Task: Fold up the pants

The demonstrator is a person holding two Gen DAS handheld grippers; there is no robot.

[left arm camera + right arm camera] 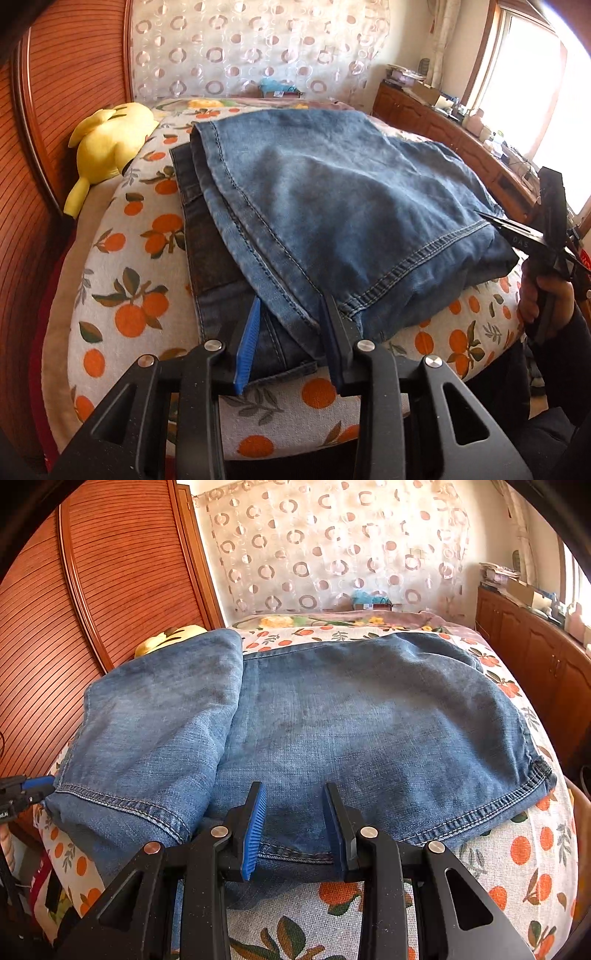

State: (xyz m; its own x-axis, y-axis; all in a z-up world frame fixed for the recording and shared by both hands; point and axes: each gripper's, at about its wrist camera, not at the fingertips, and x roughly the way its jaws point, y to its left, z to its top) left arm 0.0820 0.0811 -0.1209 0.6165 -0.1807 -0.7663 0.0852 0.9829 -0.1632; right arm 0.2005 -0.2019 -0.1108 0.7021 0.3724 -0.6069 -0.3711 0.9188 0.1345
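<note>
Blue jeans (332,199) lie folded on the bed, one leg part laid over the rest, its stitched hem toward me. My left gripper (291,325) stands open at the near hem corner. The denim lies loose between its blue pads (246,347) and neither pad presses on it. In the right wrist view the jeans (351,720) spread across the bed, and my right gripper (295,812) is open over their near edge, with flat fabric under the gap. The right gripper (487,218) also shows at the hem's right end, held by a hand (554,295). The left gripper (44,786) sits at the left hem corner.
The bedspread (122,280) has an orange-fruit print. A yellow plush toy (110,147) lies by the wooden headboard (55,110). A low wooden cabinet (443,125) with clutter runs along the right under a window. A patterned curtain (332,554) hangs at the back.
</note>
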